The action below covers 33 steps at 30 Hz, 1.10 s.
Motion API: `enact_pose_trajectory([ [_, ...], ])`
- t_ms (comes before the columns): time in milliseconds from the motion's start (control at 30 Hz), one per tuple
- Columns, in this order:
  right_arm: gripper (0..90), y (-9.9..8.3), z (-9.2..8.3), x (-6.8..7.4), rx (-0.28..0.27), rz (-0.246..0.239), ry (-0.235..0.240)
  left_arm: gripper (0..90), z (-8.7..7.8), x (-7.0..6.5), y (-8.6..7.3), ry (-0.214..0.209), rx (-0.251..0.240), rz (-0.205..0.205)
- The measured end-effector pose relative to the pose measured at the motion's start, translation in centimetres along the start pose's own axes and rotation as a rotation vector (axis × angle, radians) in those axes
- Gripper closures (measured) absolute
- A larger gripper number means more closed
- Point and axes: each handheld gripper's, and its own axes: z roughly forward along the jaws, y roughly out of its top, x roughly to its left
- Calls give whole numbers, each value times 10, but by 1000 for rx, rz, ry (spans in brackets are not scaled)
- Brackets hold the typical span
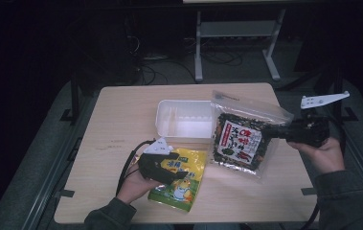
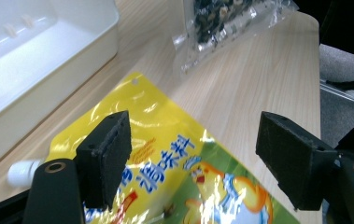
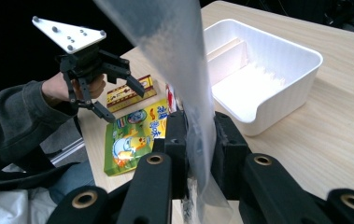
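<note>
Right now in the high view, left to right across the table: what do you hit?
Left gripper over the yellow snack pouch → white plastic bin → clear zip bag of dark dried mix with a red-and-white label → right gripper, clamped on that bag's edge.

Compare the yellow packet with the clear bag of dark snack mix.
The yellow packet is opaque with a cartoon print; the clear bag shows its dark mix behind a red and white label. The packet lies flat on the table, while the bag's edge is clamped by the right hand-held gripper. The left hand-held gripper stands open over the packet. Both are flexible snack packs beside the white tub.
</note>
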Motion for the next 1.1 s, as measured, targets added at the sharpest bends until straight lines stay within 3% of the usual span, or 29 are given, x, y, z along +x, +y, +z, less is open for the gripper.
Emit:
enact_pose_trajectory([
  [567, 781, 42, 32, 2, -18, -24, -60, 237, -21, 4, -25, 60, 18, -15],
  [833, 781, 63, 47, 5, -37, -39, -82, 234, -31, 9, -34, 80, -2, -46],
  [1100, 781, 89, 70, 5, -57, -59, -136, 233, -39, 15, -39, 103, -13, -63],
])
